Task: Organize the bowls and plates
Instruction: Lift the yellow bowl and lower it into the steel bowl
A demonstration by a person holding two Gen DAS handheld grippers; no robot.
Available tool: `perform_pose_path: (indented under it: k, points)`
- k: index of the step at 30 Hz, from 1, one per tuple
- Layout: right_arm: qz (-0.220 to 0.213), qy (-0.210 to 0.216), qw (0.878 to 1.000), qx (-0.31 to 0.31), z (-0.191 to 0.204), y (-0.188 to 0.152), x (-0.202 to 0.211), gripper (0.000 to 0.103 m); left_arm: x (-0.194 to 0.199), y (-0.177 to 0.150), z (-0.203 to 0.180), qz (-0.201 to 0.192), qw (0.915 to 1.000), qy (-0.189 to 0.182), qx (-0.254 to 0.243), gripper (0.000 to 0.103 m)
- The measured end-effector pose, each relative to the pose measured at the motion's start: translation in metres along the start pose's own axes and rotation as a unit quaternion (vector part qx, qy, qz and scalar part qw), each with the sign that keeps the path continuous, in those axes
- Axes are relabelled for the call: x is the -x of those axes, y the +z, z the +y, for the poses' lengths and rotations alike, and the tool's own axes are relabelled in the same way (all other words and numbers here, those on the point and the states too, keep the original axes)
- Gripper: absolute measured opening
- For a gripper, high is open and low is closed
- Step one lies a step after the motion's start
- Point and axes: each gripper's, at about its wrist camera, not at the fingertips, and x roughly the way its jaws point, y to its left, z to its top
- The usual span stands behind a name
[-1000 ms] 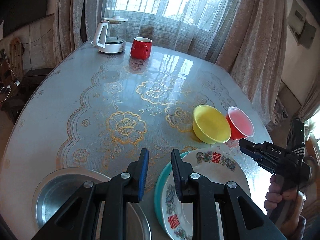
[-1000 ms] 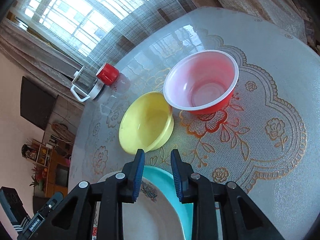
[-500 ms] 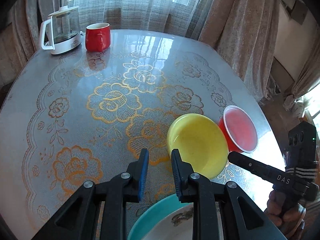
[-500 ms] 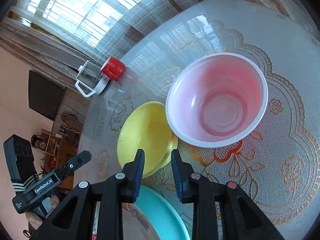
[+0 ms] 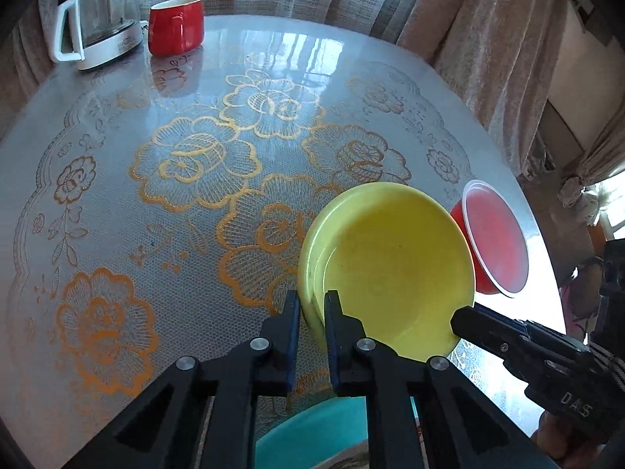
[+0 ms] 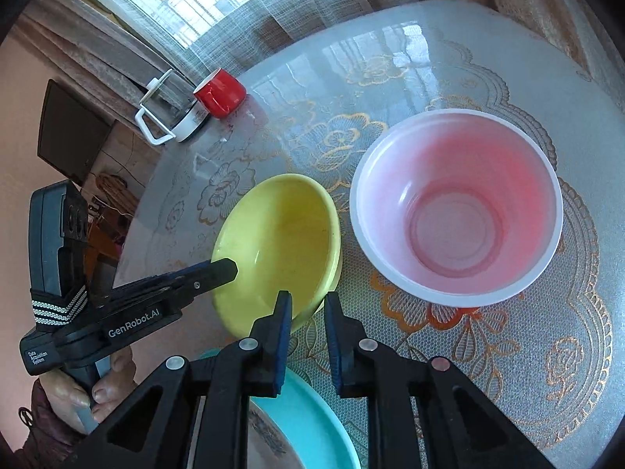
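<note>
Both grippers have just closed on the yellow bowl (image 5: 390, 269) near the table's (image 5: 156, 156) right edge, left gripper (image 5: 312, 308) and right gripper (image 6: 306, 308) clamping opposite rims; I'd lift evenly, clearing the red bowl (image 6: 457, 207).

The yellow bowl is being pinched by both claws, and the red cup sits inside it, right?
Not quite: both claws do pinch the yellow bowl, but the red cup stands far off beside the kettle, as the left wrist view shows.
</note>
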Motion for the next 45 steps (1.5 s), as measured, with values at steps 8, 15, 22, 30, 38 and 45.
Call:
perform_pose_path:
  k: [8, 15, 22, 30, 38, 45]
  points:
    - [-0.047, 0.039, 0.997, 0.054, 0.061, -0.025, 0.061, 0.013, 0.111, -0.054, 0.016, -0.088, 0.9954, 0.0, 0.038, 0.014]
    - [-0.029, 0.083, 0.992, 0.09, 0.108, -0.07, 0.056, 0.013, 0.174, -0.122, 0.053, -0.143, 0.9863, 0.024, 0.079, 0.013]
    - [-0.001, 0.141, 0.983, 0.121, 0.152, -0.109, 0.041, 0.013, 0.209, -0.184, 0.099, -0.176, 0.9747, 0.042, 0.131, 0.013]
    - [0.038, 0.151, 0.975, 0.156, 0.192, -0.144, 0.011, 0.013, 0.214, -0.237, 0.137, -0.177, 0.9636, 0.05, 0.194, 0.013]
    - [0.072, 0.132, 0.975, 0.165, 0.197, -0.159, -0.015, 0.013, 0.199, -0.262, 0.148, -0.166, 0.9589, 0.059, 0.223, 0.013]
    - [0.093, 0.108, 0.973, 0.179, 0.206, -0.167, -0.035, 0.014, 0.184, -0.266, 0.16, -0.147, 0.9575, 0.073, 0.237, 0.012]
